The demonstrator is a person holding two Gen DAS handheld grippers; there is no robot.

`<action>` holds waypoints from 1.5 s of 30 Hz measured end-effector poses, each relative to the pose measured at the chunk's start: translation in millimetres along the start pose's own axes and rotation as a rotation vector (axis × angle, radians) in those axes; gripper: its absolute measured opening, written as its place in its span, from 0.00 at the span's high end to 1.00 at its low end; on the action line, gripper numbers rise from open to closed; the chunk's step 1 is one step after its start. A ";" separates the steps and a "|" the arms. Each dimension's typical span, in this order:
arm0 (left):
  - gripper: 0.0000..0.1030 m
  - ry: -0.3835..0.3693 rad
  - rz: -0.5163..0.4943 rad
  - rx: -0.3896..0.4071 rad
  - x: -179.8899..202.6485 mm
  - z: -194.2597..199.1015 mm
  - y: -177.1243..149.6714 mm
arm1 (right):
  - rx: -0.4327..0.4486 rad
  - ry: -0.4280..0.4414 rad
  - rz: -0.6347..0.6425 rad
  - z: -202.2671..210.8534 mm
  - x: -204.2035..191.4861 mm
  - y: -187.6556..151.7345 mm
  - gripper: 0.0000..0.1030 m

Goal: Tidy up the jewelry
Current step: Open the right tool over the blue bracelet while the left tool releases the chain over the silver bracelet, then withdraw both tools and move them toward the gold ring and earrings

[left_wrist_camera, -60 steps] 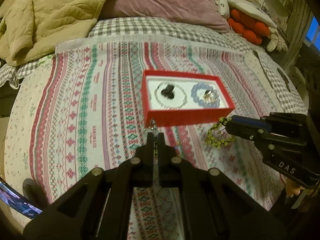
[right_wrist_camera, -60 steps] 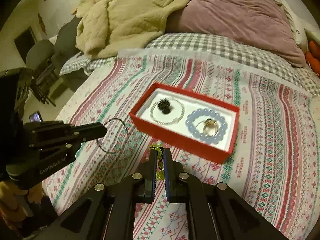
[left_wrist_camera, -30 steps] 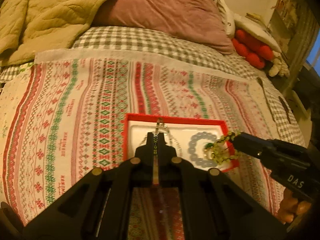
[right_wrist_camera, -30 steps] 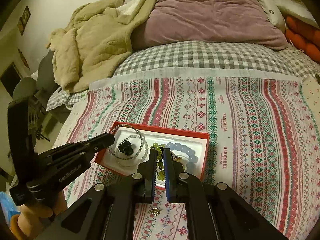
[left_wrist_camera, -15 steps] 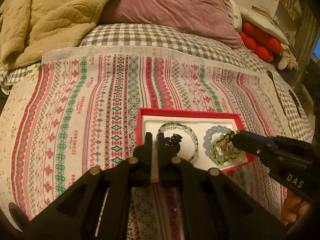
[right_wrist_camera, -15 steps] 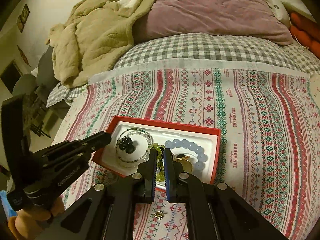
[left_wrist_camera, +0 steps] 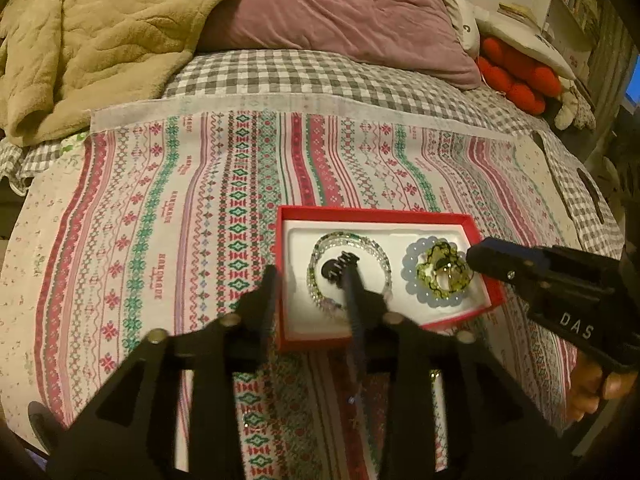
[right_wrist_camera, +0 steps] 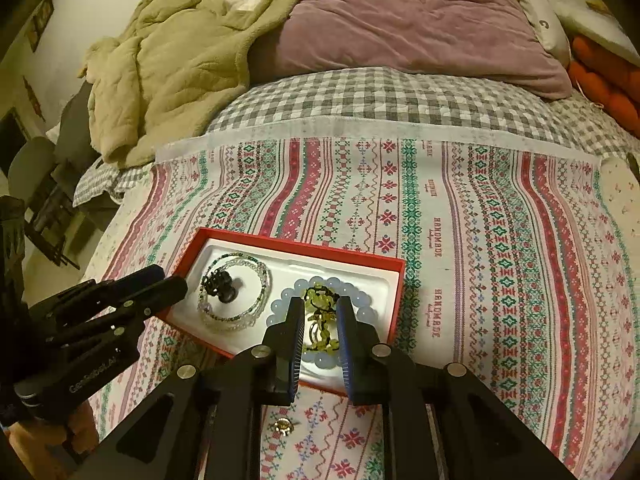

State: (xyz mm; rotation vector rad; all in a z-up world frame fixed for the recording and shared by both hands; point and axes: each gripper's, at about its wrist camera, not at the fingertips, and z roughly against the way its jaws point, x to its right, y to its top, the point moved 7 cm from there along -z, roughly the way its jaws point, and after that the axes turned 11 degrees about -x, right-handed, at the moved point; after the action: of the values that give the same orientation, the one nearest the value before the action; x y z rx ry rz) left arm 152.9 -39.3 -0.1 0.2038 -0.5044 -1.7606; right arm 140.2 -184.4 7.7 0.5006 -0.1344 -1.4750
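Observation:
A red jewelry box (left_wrist_camera: 460, 219) (right_wrist_camera: 304, 248) with a white insert lies on the patterned cloth. Its left well holds a thin green-and-clear beaded chain (left_wrist_camera: 349, 242) (right_wrist_camera: 234, 318) around a black piece (left_wrist_camera: 334, 268) (right_wrist_camera: 222, 284). Its right well holds a pale blue bead bracelet (left_wrist_camera: 412, 258) (right_wrist_camera: 362, 304) with a yellow-green bead bracelet (left_wrist_camera: 440, 270) (right_wrist_camera: 320, 312) lying on it. My left gripper (left_wrist_camera: 312, 280) is open over the box's left end, empty. My right gripper (right_wrist_camera: 319, 316) is open, its fingers either side of the yellow-green bracelet.
A small gold piece (right_wrist_camera: 282, 426) (left_wrist_camera: 435, 374) lies on the cloth in front of the box. A beige blanket (left_wrist_camera: 80, 40) and a mauve pillow (right_wrist_camera: 400, 20) lie at the bed's far end. Red cushions (left_wrist_camera: 516, 76) are at the far right.
Both grippers have opened. The thin chain dropped from the left gripper into the left well; the yellow-green bracelet now lies released on the blue bracelet. Both grippers pulled back slightly.

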 end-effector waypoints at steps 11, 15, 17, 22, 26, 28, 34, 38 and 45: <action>0.29 0.031 0.007 -0.021 -5.6 16.7 -21.4 | -0.007 0.000 0.019 18.1 -4.5 -17.5 0.61; 0.22 0.049 0.013 -0.045 -6.7 19.4 -33.6 | -0.005 0.002 0.018 22.4 -9.3 -25.6 0.39; 0.18 0.054 0.015 -0.060 -7.1 20.3 -40.1 | -0.009 -0.002 0.028 24.2 -12.1 -29.8 0.37; 0.01 0.065 0.010 -0.059 -8.3 26.4 -54.8 | -0.012 -0.029 0.027 26.5 -12.5 -40.0 0.22; 0.01 0.087 0.003 -0.056 -11.7 28.9 -62.6 | -0.023 -0.063 0.023 26.4 -10.6 -49.5 0.17; 0.00 0.083 0.007 -0.066 -12.6 27.8 -67.6 | -0.027 -0.076 0.025 26.2 -9.7 -54.2 0.12; 0.00 0.079 -0.004 -0.093 -12.8 23.5 -83.2 | -0.027 -0.088 0.053 26.6 -10.6 -72.3 0.00; 0.00 0.094 -0.034 -0.111 -11.2 19.6 -94.3 | -0.050 -0.116 0.092 21.7 -10.5 -89.1 0.00; 0.00 0.094 -0.088 -0.150 -6.4 6.1 -117.0 | -0.125 -0.151 0.133 1.7 -1.4 -115.1 0.00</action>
State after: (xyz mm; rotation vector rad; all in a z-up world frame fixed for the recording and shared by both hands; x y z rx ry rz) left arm 49.0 -11.4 -46.8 0.2043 -0.2980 -1.8563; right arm 34.0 -185.2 -36.5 0.2740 -0.1893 -1.3804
